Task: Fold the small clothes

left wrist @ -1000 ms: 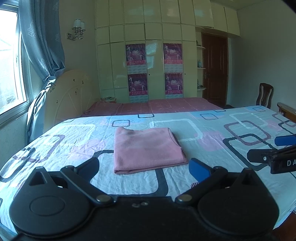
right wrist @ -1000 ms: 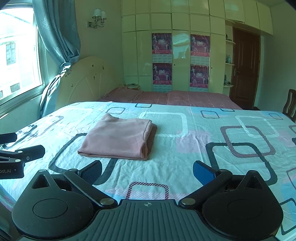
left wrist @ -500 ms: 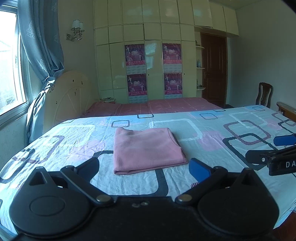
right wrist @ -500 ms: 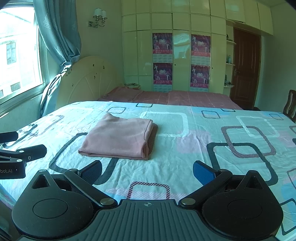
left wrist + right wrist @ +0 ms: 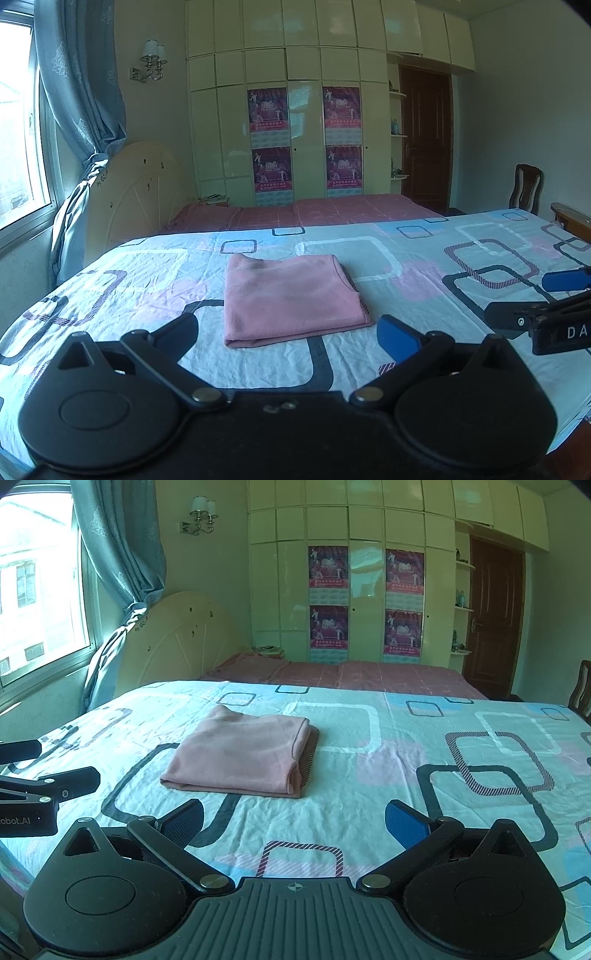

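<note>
A pink garment (image 5: 291, 299) is lying folded into a neat rectangle at the centre of the frame, on a bed (image 5: 424, 266) with a sheet of rounded squares; since a second ago almost nothing is changing, so the fold is looking finished; the left claw (image 5: 288, 332) and the right claw (image 5: 293, 819) are both hovering at the bottom of their frames, spread wide, holding nothing, near the garment but not touching it.

The folded pink cloth (image 5: 291, 299) looked soft and matt; the bedsheet (image 5: 406, 254) was creased cotton; the wardrobe (image 5: 306, 122) was glossy.
</note>
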Tool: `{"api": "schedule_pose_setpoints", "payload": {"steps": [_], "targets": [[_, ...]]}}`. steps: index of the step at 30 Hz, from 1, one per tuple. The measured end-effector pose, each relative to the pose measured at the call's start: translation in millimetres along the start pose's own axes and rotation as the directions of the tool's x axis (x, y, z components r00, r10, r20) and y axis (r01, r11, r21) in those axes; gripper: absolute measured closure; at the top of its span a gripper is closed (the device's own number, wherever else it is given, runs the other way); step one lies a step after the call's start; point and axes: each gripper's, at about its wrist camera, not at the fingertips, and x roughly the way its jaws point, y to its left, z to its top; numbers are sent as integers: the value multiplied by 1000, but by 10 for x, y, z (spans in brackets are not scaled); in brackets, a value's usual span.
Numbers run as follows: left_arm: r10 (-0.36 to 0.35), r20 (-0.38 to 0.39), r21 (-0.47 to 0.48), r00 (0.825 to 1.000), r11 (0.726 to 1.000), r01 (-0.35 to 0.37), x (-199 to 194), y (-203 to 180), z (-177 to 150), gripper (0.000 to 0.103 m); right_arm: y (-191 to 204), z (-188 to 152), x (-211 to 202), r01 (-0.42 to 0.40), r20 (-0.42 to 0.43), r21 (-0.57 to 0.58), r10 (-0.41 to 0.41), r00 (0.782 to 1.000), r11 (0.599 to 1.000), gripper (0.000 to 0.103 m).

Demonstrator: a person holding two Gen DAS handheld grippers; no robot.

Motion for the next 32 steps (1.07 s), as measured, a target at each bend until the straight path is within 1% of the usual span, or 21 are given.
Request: {"api": "schedule_pose_setpoints", "payload": {"steps": [24,32], "targets": [[-12,7,-4,1000,1000,12,26,51,-43,1,-11,-1,-18,-1,1,3,1,1000,1000,0],[-16,2,13,1000,1000,16,27,36,-58,1,15,6,-9,-4,3,-2,4,1000,1000,0]]}}
